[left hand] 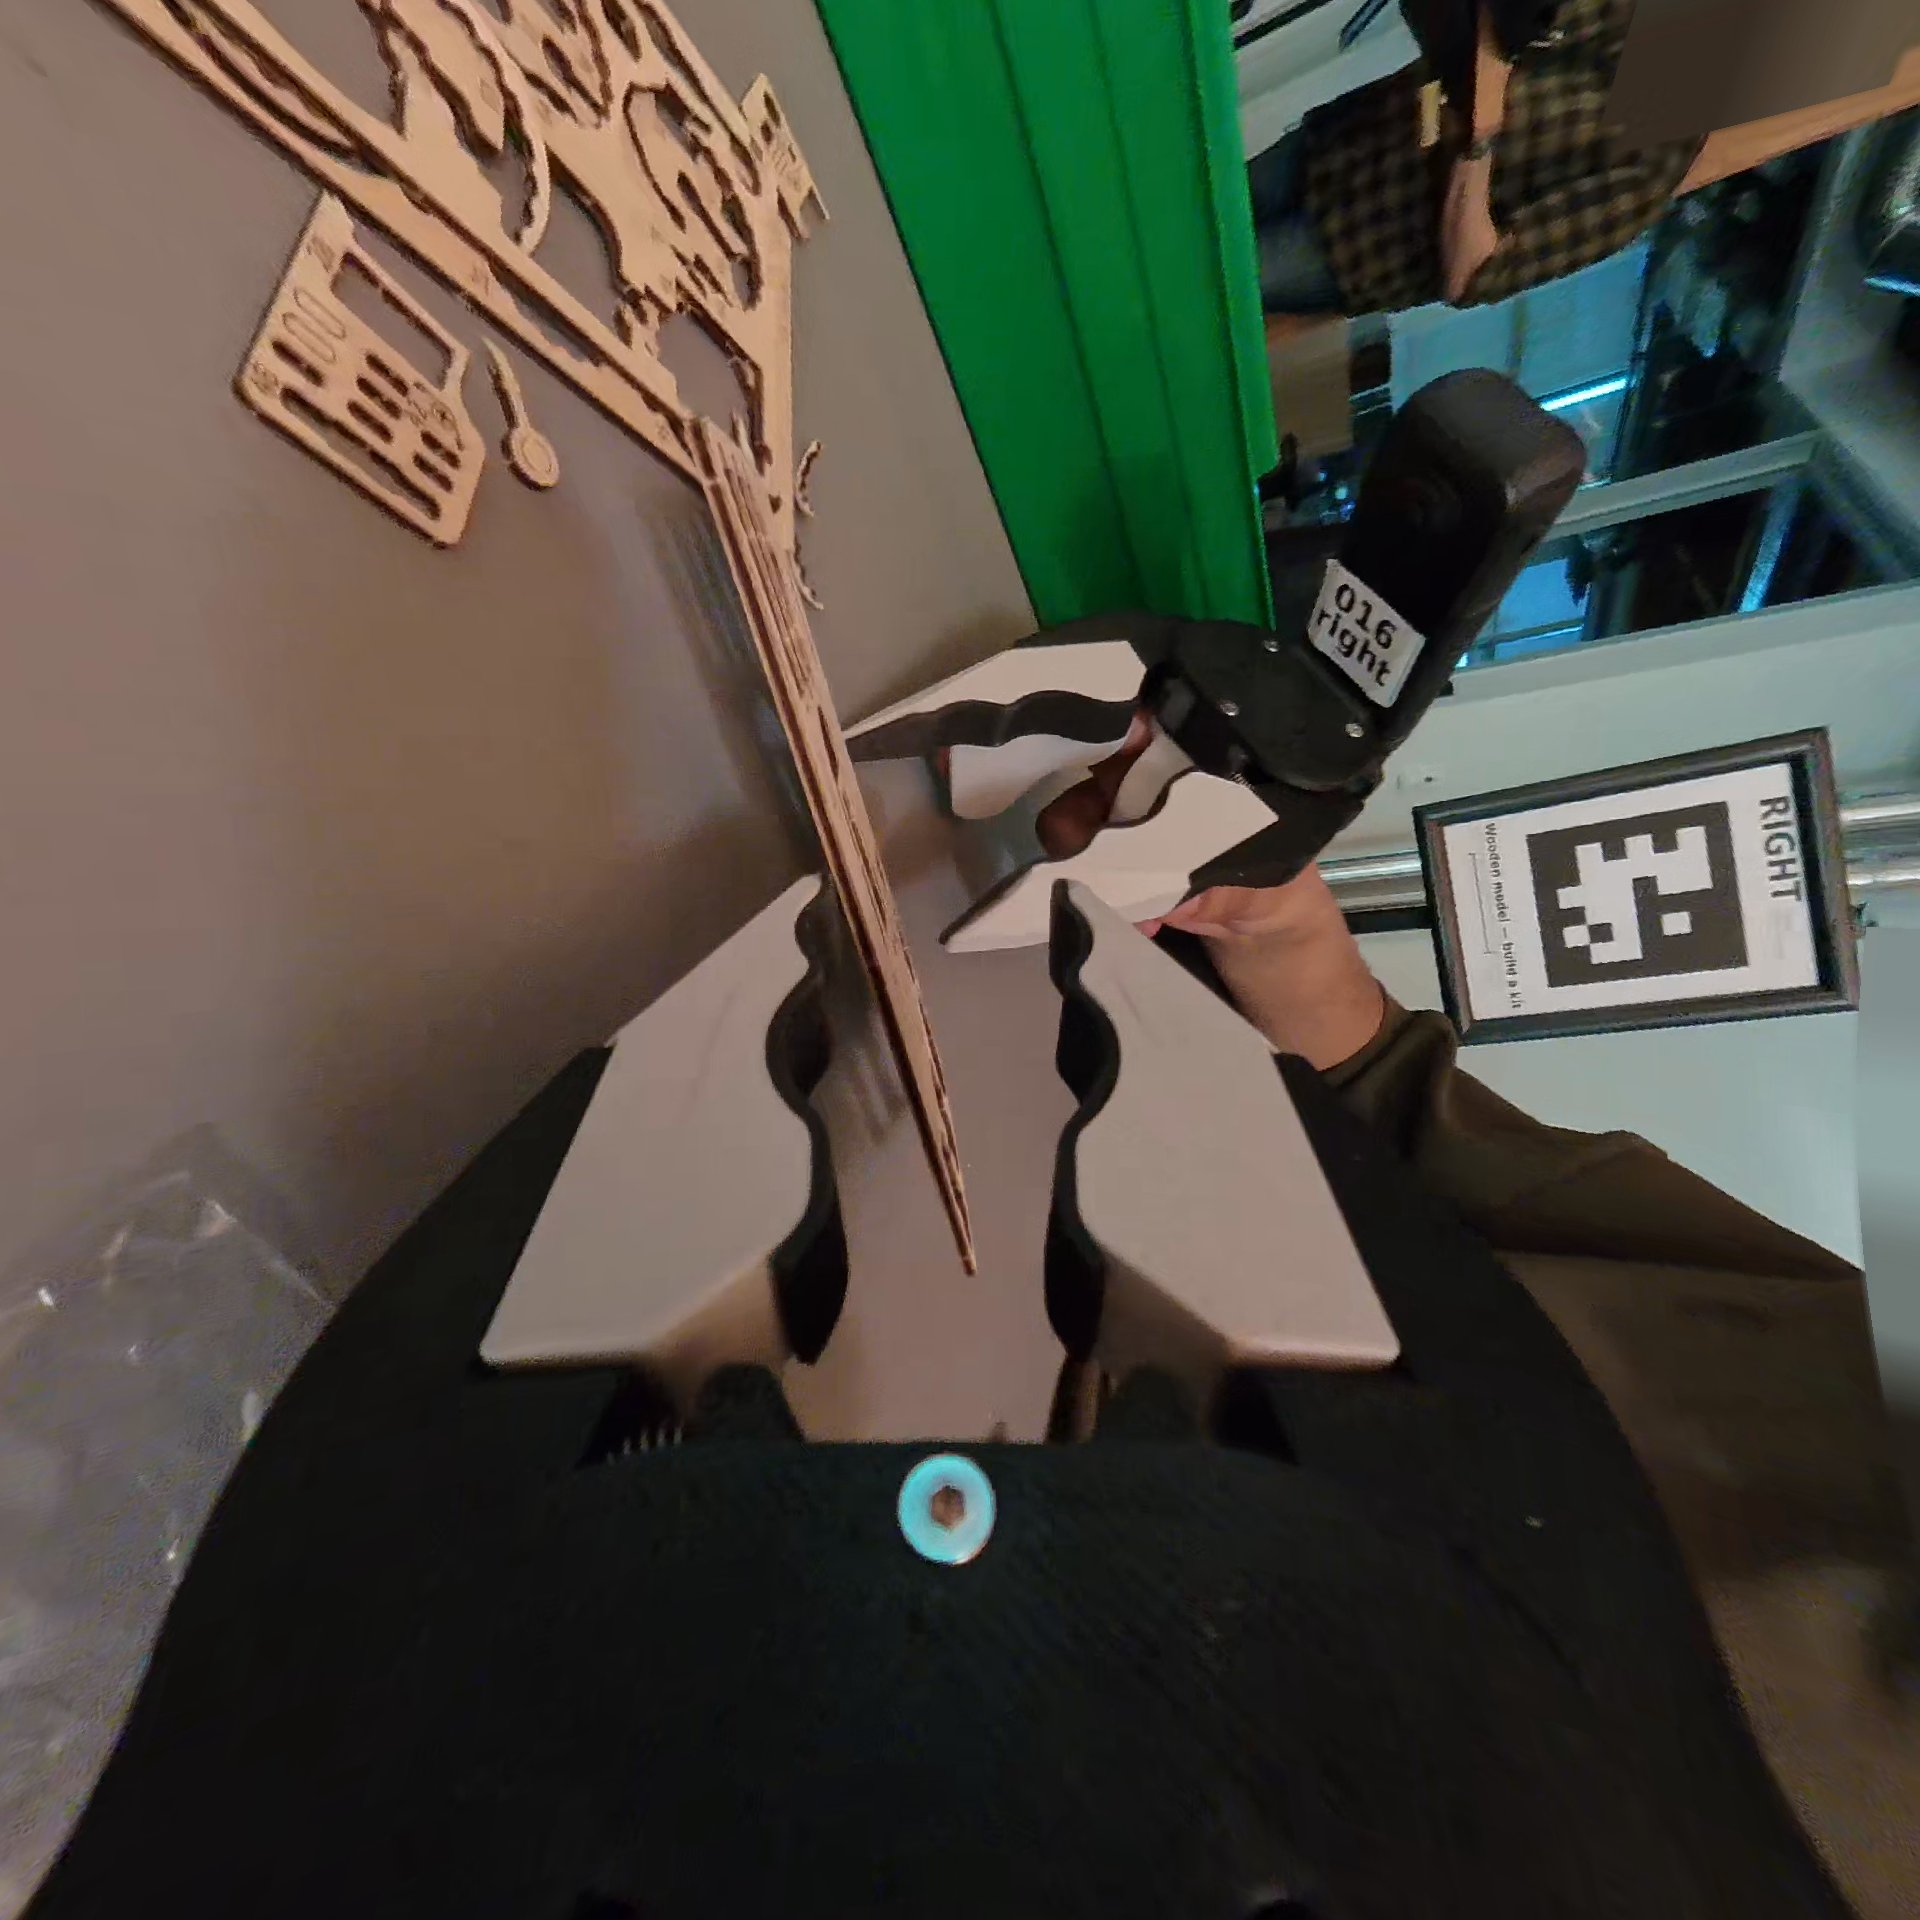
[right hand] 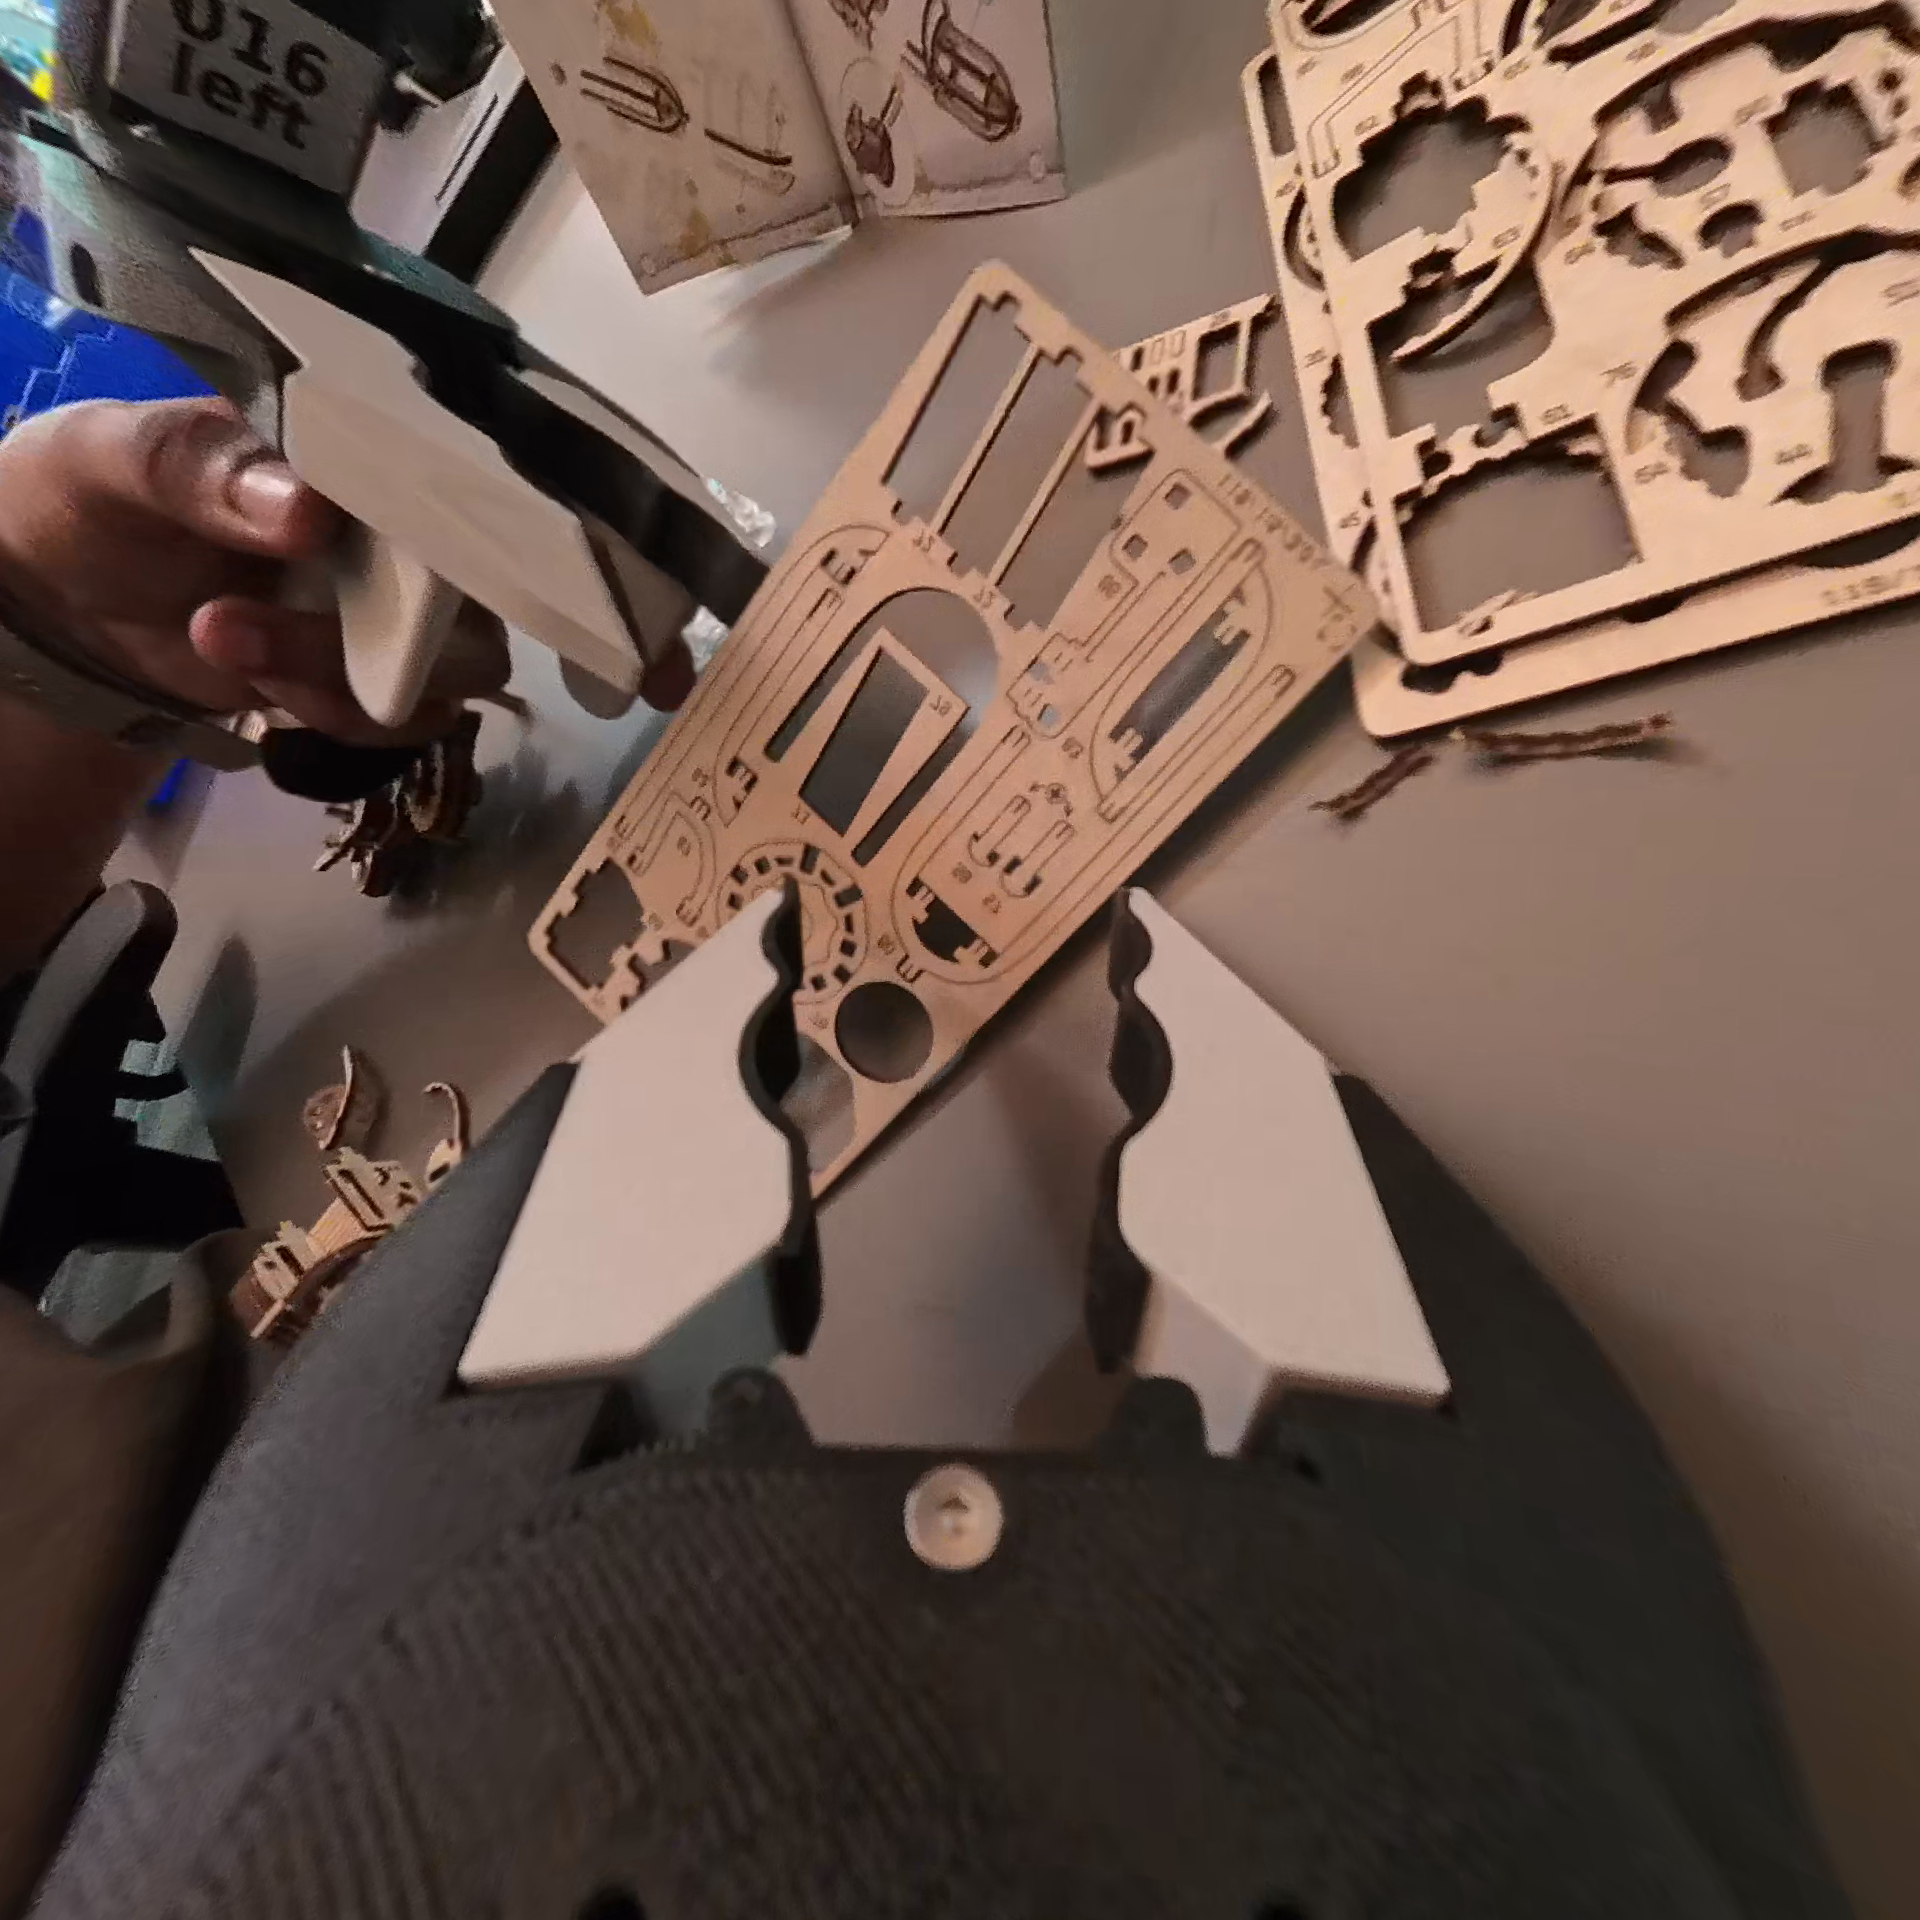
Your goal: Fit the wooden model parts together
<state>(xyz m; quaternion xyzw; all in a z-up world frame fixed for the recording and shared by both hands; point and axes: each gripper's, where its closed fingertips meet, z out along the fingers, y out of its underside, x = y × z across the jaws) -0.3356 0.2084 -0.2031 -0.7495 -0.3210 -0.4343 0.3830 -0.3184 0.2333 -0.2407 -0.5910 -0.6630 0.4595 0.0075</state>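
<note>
A thin wooden parts sheet (right hand: 935,675) with laser-cut pieces stands tilted up off the grey table (right hand: 1507,1039). In the left wrist view the sheet (left hand: 842,831) shows edge-on. It runs between the fingers of my left gripper (left hand: 940,904) and leans on the left one. The jaws stand wide apart and do not clamp it. My right gripper (right hand: 951,904) is open and empty, its left fingertip in front of the sheet's lower edge. Its fingers (left hand: 1039,675) reach the sheet's far side in the left wrist view. The left gripper's fingers (right hand: 447,488) sit at the sheet's upper left edge.
Stacked punched-out wooden sheets (right hand: 1558,364) lie at the back right, also in the left wrist view (left hand: 520,187). A smaller sheet (left hand: 364,384), an instruction booklet (right hand: 779,104), loose wooden parts (right hand: 343,1195) and a partly built model (right hand: 416,800) lie around. A plastic bag (left hand: 135,1351) lies at left. The left gripper's tips are roughly 6 cm from the right gripper's. The partly built model (right hand: 416,800) is about 20 cm from both grippers' fingertips.
</note>
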